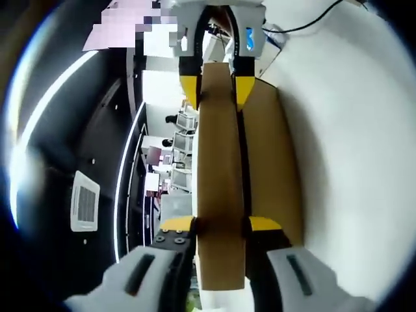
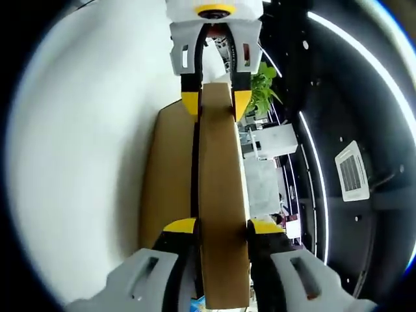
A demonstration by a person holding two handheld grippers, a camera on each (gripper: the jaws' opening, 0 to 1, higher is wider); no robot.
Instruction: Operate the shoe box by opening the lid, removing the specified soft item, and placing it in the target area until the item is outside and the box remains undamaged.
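1. White surface (image 1: 351,130) lies beneath a brown cardboard shoe box (image 1: 270,162).
2. Left claw (image 1: 221,224) clamps one end of the raised lid (image 1: 221,182) — yellow-tipped jaws pressed on both faces.
3. Right claw (image 2: 221,226) grips the opposite end.

Open-plan office or lab hall. Dark ceiling with a square air vent (image 1: 84,201), also seen in the right gripper view (image 2: 353,171); long curved light strips (image 2: 316,188) run beside the vent. Beyond the vent: rows of desks with stacked equipment (image 1: 184,133), a leafy green plant (image 2: 263,84). Broad white counter (image 1: 351,149).
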